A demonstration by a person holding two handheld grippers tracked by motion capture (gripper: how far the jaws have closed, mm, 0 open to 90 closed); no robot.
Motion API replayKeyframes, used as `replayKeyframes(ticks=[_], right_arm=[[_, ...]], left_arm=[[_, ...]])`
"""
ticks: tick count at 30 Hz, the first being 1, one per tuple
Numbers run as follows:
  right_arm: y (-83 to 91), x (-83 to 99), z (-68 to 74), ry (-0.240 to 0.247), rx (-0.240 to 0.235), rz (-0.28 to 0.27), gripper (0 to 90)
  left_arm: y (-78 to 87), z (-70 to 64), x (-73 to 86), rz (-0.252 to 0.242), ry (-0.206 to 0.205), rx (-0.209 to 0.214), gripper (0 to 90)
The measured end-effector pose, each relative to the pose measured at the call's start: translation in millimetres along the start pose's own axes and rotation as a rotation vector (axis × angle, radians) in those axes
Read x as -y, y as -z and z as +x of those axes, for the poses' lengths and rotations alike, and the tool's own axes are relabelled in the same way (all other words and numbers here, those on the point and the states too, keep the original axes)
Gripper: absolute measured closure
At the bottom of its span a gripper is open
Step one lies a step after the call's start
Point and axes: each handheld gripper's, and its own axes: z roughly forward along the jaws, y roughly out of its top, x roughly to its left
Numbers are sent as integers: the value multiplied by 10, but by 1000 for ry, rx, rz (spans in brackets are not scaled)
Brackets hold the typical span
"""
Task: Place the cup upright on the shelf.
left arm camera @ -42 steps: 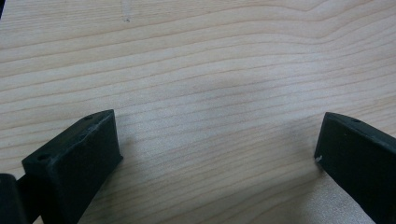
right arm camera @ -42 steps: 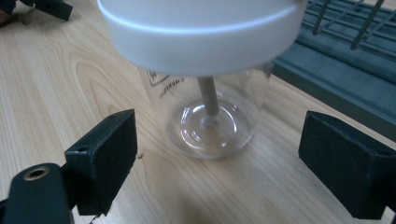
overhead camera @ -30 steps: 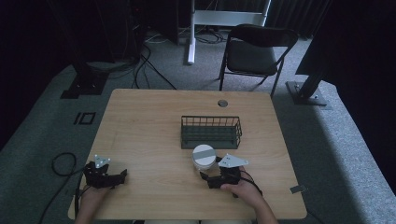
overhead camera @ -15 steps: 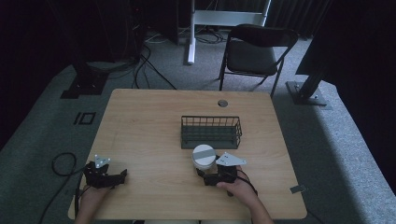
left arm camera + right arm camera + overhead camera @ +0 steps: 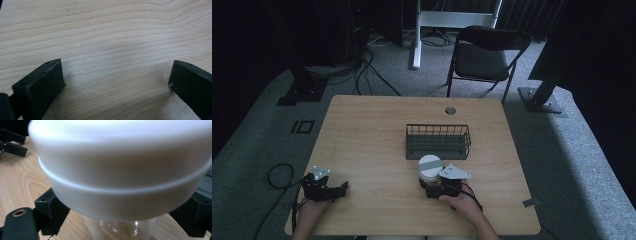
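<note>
Jar (image 5: 430, 167) by wire basket (image 5: 438, 141) | my right gripper (image 5: 432, 186) straddles its clear body, contact hidden | left gripper (image 5: 326, 186) gapes, empty.

Lighting: dim room, dark surround; table (image 5: 377, 135) evenly lit, soft shadows. Left gripper view: sharp wood grain, faint central shadow. Right gripper view: white lid (image 5: 122, 165) blurred, too close for focus; glare on clear jar (image 5: 120, 230) below, possibly overhead light.

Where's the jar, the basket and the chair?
jar (image 5: 429, 164), high view, on its white lid.
basket (image 5: 438, 148), high view, on its front wire wall.
chair (image 5: 482, 61), high view, on its dark seat.
</note>
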Motion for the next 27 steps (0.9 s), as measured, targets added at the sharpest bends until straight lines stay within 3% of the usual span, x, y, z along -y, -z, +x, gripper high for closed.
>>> replayKeyframes(ticks=[13,27], right_arm=[[-41,-30,34,-3,15,-19,122],[-56,-48,66,31,58,22,178]], left_arm=[[0,0,0,0,0,0,2],[0,0,0,0,0,0,2]])
